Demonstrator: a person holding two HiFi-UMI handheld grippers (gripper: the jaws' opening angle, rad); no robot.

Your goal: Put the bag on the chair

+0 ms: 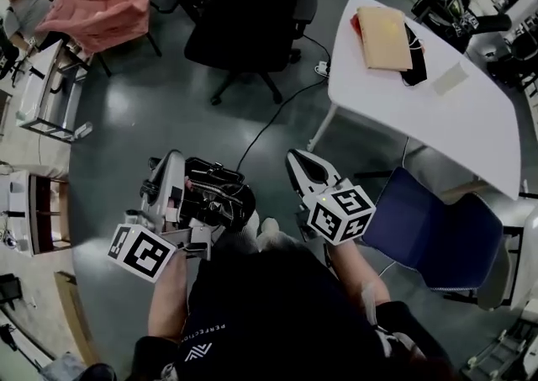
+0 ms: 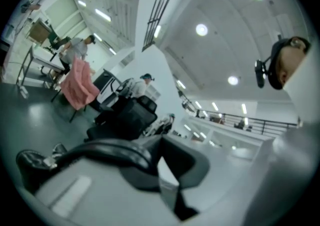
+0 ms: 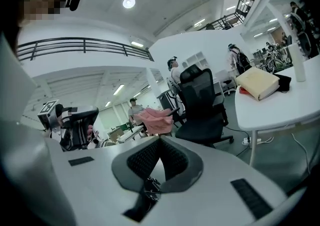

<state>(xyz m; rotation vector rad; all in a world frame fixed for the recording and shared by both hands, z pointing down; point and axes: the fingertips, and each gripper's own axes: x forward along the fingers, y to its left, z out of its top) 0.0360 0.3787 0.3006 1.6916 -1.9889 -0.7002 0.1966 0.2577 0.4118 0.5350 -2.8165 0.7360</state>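
A black bag (image 1: 216, 195) hangs low in front of me, against the right side of my left gripper (image 1: 174, 156). In the left gripper view its dark handle (image 2: 100, 149) runs across the jaws, and my left gripper (image 2: 160, 146) is shut on it. My right gripper (image 1: 297, 160) is beside the bag on the right, apart from it. In the right gripper view my right gripper (image 3: 160, 162) is shut with nothing between its ribbed pads. A blue chair (image 1: 430, 230) stands to my right, half under the white table (image 1: 471, 119). A black office chair (image 1: 244, 18) stands ahead.
A chair draped in pink cloth (image 1: 101, 2) is at the far left, near a seated person (image 1: 23, 5). A tan folder (image 1: 384, 36) and dark items lie on the table. A cable (image 1: 269, 119) crosses the grey floor. Shelving (image 1: 34, 203) lines the left side.
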